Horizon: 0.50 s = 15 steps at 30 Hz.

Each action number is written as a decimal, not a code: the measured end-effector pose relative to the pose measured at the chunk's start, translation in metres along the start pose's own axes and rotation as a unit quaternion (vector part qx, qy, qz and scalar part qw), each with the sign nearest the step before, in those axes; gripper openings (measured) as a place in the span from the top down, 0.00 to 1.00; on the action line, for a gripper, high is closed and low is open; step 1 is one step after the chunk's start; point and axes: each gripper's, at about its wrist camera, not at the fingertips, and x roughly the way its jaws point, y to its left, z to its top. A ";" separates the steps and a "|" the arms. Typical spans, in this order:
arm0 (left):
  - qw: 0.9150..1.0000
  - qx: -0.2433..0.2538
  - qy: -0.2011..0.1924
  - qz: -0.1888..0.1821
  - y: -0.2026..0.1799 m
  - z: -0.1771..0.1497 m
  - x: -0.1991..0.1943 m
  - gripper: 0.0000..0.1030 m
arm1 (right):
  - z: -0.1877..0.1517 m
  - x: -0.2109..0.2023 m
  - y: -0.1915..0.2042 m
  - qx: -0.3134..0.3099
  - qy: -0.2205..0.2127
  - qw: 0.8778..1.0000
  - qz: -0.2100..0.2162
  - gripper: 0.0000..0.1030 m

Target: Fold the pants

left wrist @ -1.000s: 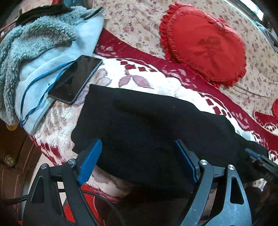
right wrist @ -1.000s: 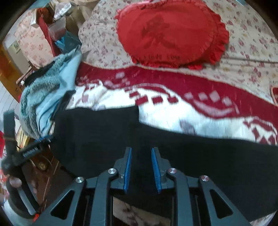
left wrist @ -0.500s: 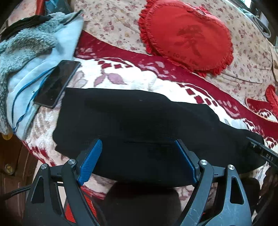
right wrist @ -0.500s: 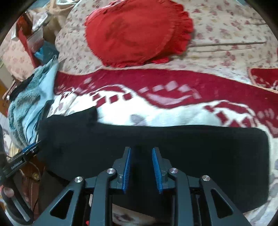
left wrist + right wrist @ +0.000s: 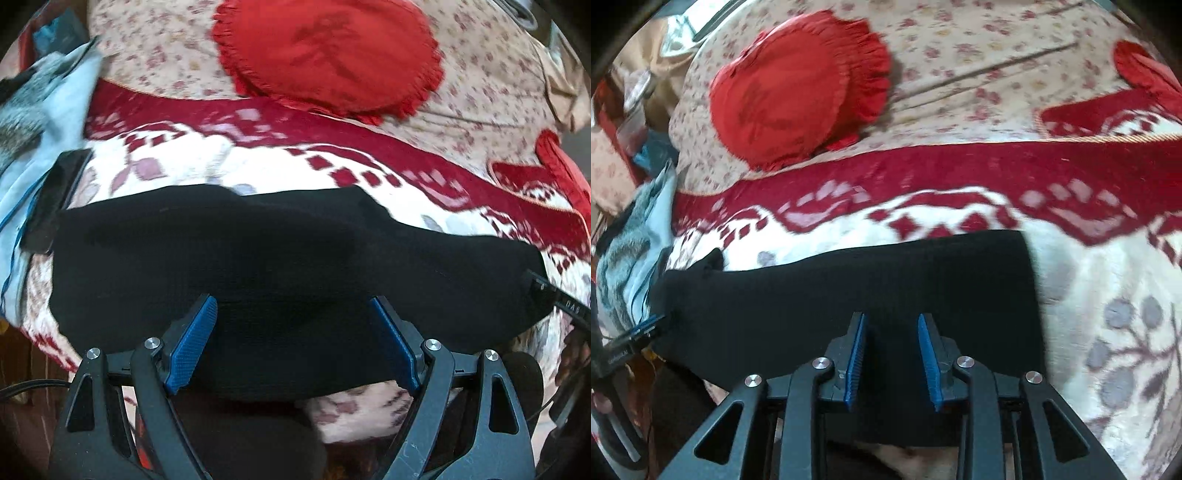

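The black pants lie as a long flat band across the red and white blanket, near its front edge. They also show in the right wrist view. My left gripper is wide open above the near edge of the pants, holding nothing. My right gripper has its jaws partly apart over the near edge of the pants, toward their right end; the cloth lies under them, not pinched.
A red heart cushion lies behind on the floral sheet. A dark phone rests by the pants' left end on a light blue garment with grey fleece. A second red cushion sits far right.
Both grippers have pulled back and up from the bed, so more of the pants shows. The right jaws have opened slightly. The pants lie flat and unmoved.
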 end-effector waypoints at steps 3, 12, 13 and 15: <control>1.000 0.023 0.004 -0.014 -0.018 0.002 0.001 0.18 | -0.003 -0.012 -0.011 0.010 -0.017 1.000 0.004 0.73; 0.994 0.083 0.021 -0.065 -0.080 0.015 0.010 0.18 | -0.015 -0.040 -0.043 0.025 -0.049 0.998 -0.033 0.68; 0.993 0.092 0.025 -0.071 -0.088 0.017 0.012 0.18 | -0.016 -0.041 -0.047 0.029 -0.049 0.998 -0.034 0.65; 0.991 0.106 0.034 -0.080 -0.105 0.020 0.019 0.18 | -0.026 -0.043 -0.061 0.049 -0.052 0.997 -0.032 0.63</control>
